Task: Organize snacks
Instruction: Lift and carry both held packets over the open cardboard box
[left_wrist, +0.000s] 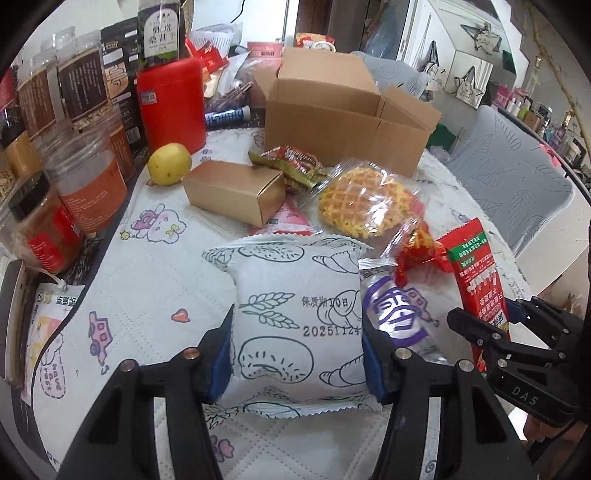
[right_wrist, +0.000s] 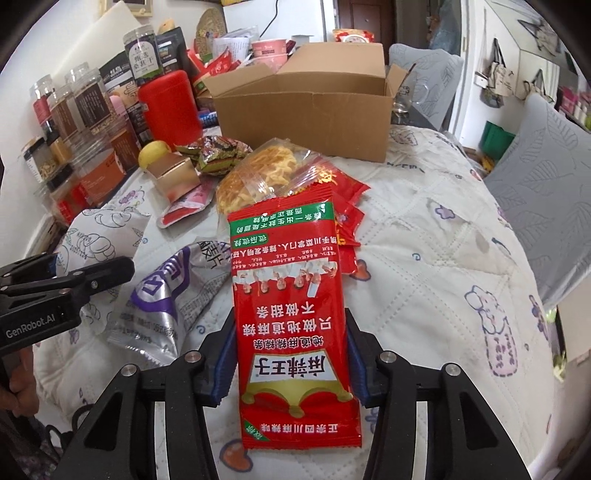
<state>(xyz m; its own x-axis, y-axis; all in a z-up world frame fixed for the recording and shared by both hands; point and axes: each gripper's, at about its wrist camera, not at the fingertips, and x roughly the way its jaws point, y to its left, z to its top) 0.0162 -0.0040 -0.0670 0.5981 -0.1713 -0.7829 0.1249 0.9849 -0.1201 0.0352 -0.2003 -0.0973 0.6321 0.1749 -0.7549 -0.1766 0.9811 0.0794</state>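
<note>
**Two packets gripped, box open at the far edge**

Cluttered room; quilted cartoon-print cloth covers the tabletop (right_wrist: 424, 236), jars and a red canister (left_wrist: 171, 99) crowd its left edge, open cardboard box (right_wrist: 306, 99) sits toward the far edge.

Left hand-held gripper (left_wrist: 297, 354) is clenched on the white bread packet (left_wrist: 295, 314), pads on both sides at the near end. Looks puffy w/ air, soft & light; a hard squeeze would prob. crush what's inside. Long axis runs away from the gripper toward the waffle bag (left_wrist: 364, 201).

Right hand-held gripper (right_wrist: 291, 354) is clamped on the red spicy-strip packet (right_wrist: 291, 314), gripped across its width near the lower third. Flat, floppy, glossy film, so could slip; the free top end likely droops. Long axis points toward the box, print upside down from here.

A silver-purple pouch (right_wrist: 166, 295) lies b/w the two packets, mid-tabletop, untouched.
</note>
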